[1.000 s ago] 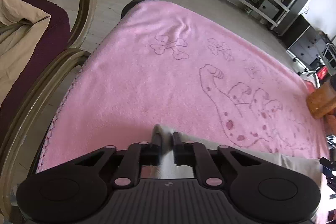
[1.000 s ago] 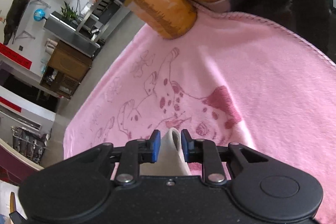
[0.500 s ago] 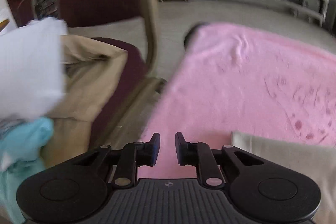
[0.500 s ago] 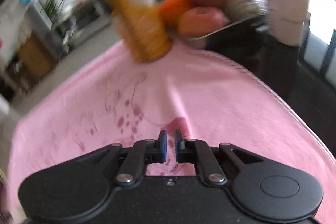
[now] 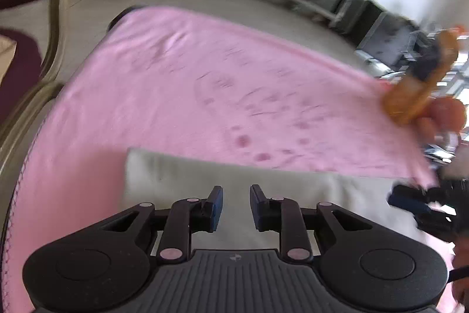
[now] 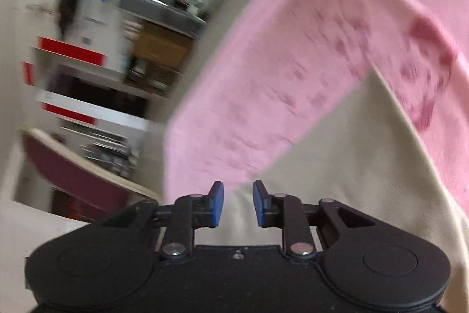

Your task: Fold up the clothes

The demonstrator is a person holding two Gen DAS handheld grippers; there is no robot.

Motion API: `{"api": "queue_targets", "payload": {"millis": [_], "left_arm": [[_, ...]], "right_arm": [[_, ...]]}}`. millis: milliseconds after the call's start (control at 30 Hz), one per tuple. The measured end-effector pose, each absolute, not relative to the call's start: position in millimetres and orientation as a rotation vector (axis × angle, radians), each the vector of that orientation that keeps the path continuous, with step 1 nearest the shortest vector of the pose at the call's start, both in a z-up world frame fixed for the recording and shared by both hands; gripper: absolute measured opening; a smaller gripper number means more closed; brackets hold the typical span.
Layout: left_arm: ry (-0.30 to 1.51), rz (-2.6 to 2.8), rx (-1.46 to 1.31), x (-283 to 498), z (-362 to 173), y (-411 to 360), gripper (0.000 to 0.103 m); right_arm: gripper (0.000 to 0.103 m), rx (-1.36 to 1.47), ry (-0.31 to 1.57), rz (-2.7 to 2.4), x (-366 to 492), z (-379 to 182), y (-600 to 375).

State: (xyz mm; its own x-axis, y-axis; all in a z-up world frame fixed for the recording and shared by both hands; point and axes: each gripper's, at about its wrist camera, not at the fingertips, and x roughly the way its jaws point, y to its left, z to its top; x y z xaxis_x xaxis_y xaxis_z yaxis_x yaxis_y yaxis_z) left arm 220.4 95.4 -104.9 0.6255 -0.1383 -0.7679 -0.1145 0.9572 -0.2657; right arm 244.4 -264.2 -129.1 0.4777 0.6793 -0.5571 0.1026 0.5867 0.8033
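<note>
My left gripper [image 5: 236, 207] hangs with its jaws apart and nothing between them, just above the beige folded garment [image 5: 234, 175]. My right gripper [image 6: 238, 203] is likewise parted and empty, over the same garment [image 6: 360, 166]. The garment lies flat on the pink towel [image 5: 181, 84] covering the table, along its near edge. At the towel's far right stand a yellow-orange object [image 5: 416, 96] and some fruit [image 5: 448, 113], blurred. A chair [image 5: 55, 19] stands left.
</note>
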Motion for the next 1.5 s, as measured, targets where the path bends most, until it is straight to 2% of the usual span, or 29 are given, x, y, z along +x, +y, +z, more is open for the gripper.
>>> {"api": "queue_targets", "payload": {"millis": [67, 133, 300, 400, 500, 533, 567, 733, 833, 1067, 1200, 1333, 1367, 1400, 1433, 1500], "left_arm": [[0.894, 0.038, -0.284, 224.3, -115.1, 103.8, 0.015], [0.875, 0.085, -0.291, 222.8, -116.1, 116.5, 0.013], [0.859, 0.196, -0.457, 205.1, -117.1, 158.9, 0.013], [0.869, 0.286, -0.387, 190.7, -108.0, 167.6, 0.012], [0.878, 0.398, -0.287, 175.3, -97.8, 175.1, 0.01], [0.881, 0.434, -0.253, 170.2, -94.4, 177.6, 0.01], [0.883, 0.471, -0.219, 165.1, -91.0, 180.1, 0.01], [0.865, 0.33, -0.232, 117.0, -62.5, 169.9, 0.016], [0.852, 0.202, -0.271, 90.4, -52.5, 153.5, 0.016], [0.834, 0.101, -0.242, 115.7, -62.8, 111.3, 0.015], [0.812, 0.114, -0.28, 142.9, -77.7, 106.4, 0.015], [0.883, 0.163, -0.359, 149.9, -98.1, 122.4, 0.016], [0.894, 0.17, -0.381, 148.0, -101.3, 128.4, 0.021], [0.907, 0.181, -0.396, 144.6, -103.6, 134.3, 0.02], [0.92, 0.2, -0.401, 138.6, -104.2, 140.0, 0.019], [0.947, 0.231, -0.4, 126.7, -104.4, 149.9, 0.024]], "right_arm": [[0.013, 0.793, 1.063, 0.418, 250.5, -140.5, -254.3], [0.0, 0.728, 1.07, 0.427, 255.2, -147.6, -254.8], [0.0, 0.919, 1.033, 0.333, 259.7, -160.8, -315.5], [0.0, 1.073, 0.929, 0.158, 244.3, -167.8, -358.5], [0.001, 1.175, 0.856, -0.068, 214.4, -160.8, -389.2], [0.007, 1.193, 0.838, -0.129, 204.6, -156.2, -396.6], [0.008, 1.193, 0.825, -0.164, 195.6, -148.9, -401.5], [0.013, 1.11, 0.811, 0.039, 154.7, -98.9, -387.7], [0.016, 1.072, 0.825, 0.168, 127.9, -86.4, -372.2], [0.016, 0.89, 0.927, 0.156, 129.5, -101.9, -331.0], [0.016, 0.942, 0.916, 0.191, 154.3, -120.8, -316.9], [0.016, 0.971, 0.939, 0.22, 164.1, -135.4, -314.4], [0.006, 0.977, 0.95, 0.207, 161.4, -137.1, -318.8], [0.0, 0.983, 0.96, 0.194, 158.8, -138.8, -323.3], [0.0, 0.99, 0.97, 0.18, 156.1, -140.5, -327.7], [0.0, 1.003, 0.99, 0.153, 150.9, -144.0, -336.6]]}}
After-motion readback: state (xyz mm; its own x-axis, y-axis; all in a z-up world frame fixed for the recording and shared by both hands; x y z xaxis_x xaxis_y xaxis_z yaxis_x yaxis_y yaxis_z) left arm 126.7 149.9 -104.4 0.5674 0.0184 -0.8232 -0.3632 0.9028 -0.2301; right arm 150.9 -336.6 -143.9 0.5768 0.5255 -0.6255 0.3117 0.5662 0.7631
